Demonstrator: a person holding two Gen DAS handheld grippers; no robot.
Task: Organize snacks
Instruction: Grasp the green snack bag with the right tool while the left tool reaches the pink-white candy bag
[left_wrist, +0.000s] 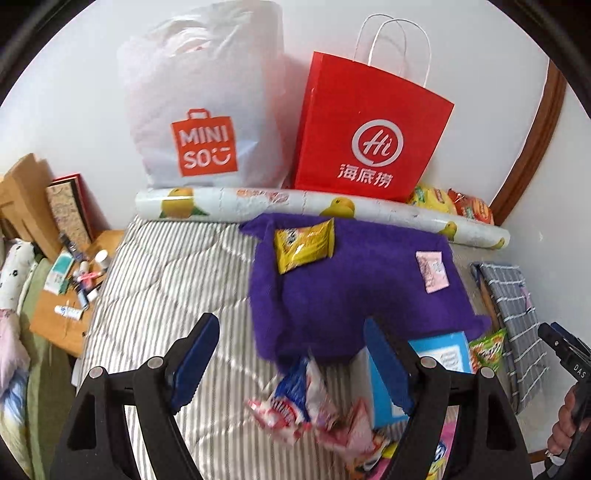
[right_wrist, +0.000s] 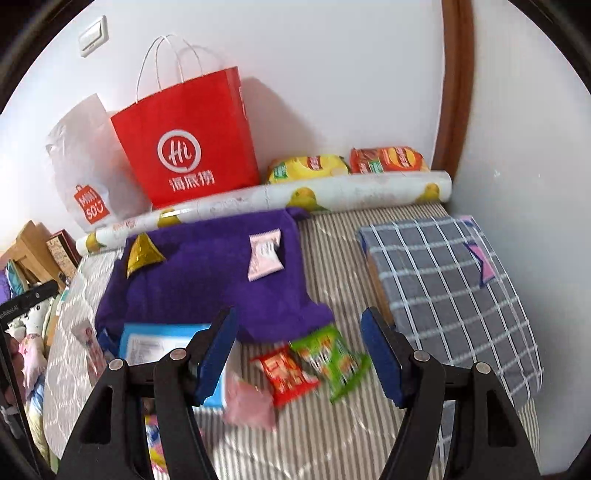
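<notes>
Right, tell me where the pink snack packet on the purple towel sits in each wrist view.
Left wrist: pink snack packet right of centre, on the purple towel's right part.
Right wrist: same packet left of centre, near the towel's upper right.
Shared landmark: red paper bag against the wall, behind the towel in both.

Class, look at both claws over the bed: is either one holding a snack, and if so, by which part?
Neither. The left claw and the right claw are both open with nothing between their pads; the snack packets lie on the bed below them.

Left tongs (left_wrist: 286, 365), right tongs (right_wrist: 299, 352): black angular arms, silver rivets, blue ridged pads (right_wrist: 214, 354).
</notes>
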